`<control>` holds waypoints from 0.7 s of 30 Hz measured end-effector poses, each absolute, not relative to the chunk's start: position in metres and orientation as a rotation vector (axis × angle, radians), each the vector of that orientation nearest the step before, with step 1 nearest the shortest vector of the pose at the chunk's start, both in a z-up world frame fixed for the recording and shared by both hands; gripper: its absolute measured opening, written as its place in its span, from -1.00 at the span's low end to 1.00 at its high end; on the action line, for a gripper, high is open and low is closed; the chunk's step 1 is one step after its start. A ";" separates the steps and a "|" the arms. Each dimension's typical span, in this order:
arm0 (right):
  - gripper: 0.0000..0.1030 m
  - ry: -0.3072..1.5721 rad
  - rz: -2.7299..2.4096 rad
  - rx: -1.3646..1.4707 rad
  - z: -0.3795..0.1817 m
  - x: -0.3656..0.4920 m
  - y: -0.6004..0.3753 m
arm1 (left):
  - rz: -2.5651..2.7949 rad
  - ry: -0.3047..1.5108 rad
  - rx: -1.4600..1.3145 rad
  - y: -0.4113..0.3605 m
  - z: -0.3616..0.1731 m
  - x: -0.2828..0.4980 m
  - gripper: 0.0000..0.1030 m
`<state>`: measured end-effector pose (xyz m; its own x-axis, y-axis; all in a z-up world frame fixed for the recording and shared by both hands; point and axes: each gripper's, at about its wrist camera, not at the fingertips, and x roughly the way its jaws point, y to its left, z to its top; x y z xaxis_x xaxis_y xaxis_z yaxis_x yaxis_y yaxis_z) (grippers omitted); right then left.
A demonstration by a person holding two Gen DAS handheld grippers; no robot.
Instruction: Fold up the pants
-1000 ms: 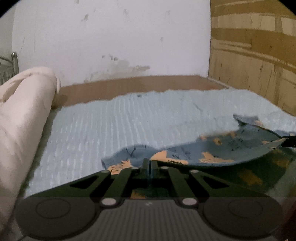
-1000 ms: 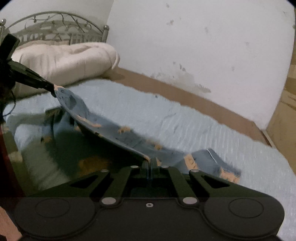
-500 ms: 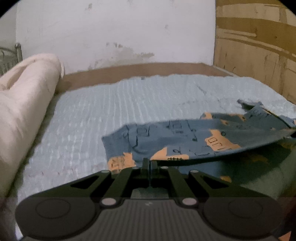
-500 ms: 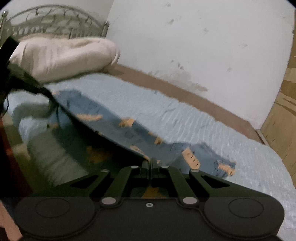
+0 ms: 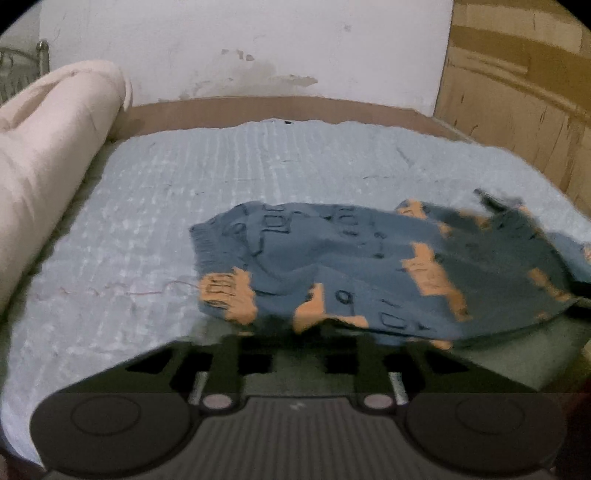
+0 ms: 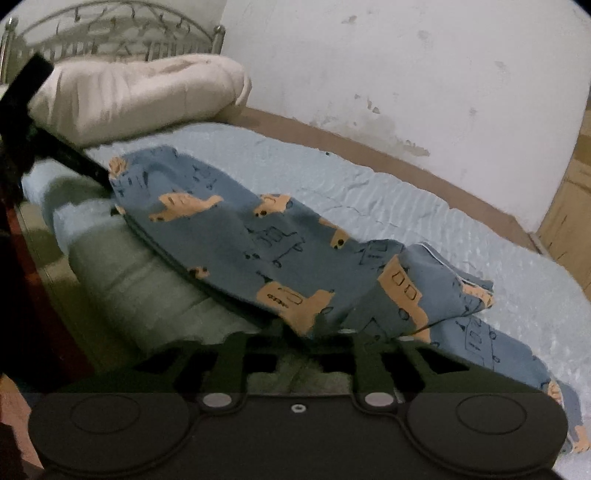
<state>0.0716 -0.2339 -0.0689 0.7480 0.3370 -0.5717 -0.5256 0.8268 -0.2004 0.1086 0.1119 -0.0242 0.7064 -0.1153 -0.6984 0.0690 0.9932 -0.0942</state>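
The left gripper [image 5: 299, 332] has just been opening, and its two fingers stand spread with the near edge of the pants [image 5: 332, 266] lying over the gap between them, the pads no longer pressing the cloth. The right gripper [image 6: 299, 332] has just been opening too; its two fingers are parted, and a fold of the same pants [image 6: 258, 236] droops across them without being pinched. There is one pair of pants, blue with orange and dark printed shapes, folded over onto itself and spread across the near half of the bed. In the right wrist view a second layer of the cloth trails away toward the lower right, and the far corner of the fold sits by the tip of the left gripper [image 6: 92, 168] reaching in from the left. The pants rest on one pale blue ribbed cover [image 5: 184, 177] that stretches over the mattress. One rolled cream quilt [image 5: 48, 147] lies along the head of the bed, well apart from the pants, with a metal headboard [image 6: 110, 33] behind it. A brown bed rail [image 5: 280, 107] runs below the stained white wall [image 5: 258, 44], and wooden panelling [image 5: 517, 92] stands at the right.
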 end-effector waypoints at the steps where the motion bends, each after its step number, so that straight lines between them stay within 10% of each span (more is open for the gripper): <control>1: 0.06 0.545 0.484 -0.346 -0.067 0.071 -0.237 | -0.105 0.765 -0.078 0.109 -0.022 0.105 0.29; 9: 0.95 0.481 0.425 -0.232 -0.047 0.070 -0.275 | -0.166 0.659 -0.115 0.050 -0.001 0.102 0.99; 21: 0.99 0.665 0.350 -0.188 -0.005 0.218 -0.342 | -0.564 0.659 -0.223 -0.104 -0.011 0.159 0.99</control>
<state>0.2182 -0.3417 -0.0054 0.7312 0.2565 -0.6321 -0.3754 0.9250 -0.0589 0.1592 -0.1045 -0.0115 0.6481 -0.5603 -0.5158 0.4231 0.8281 -0.3678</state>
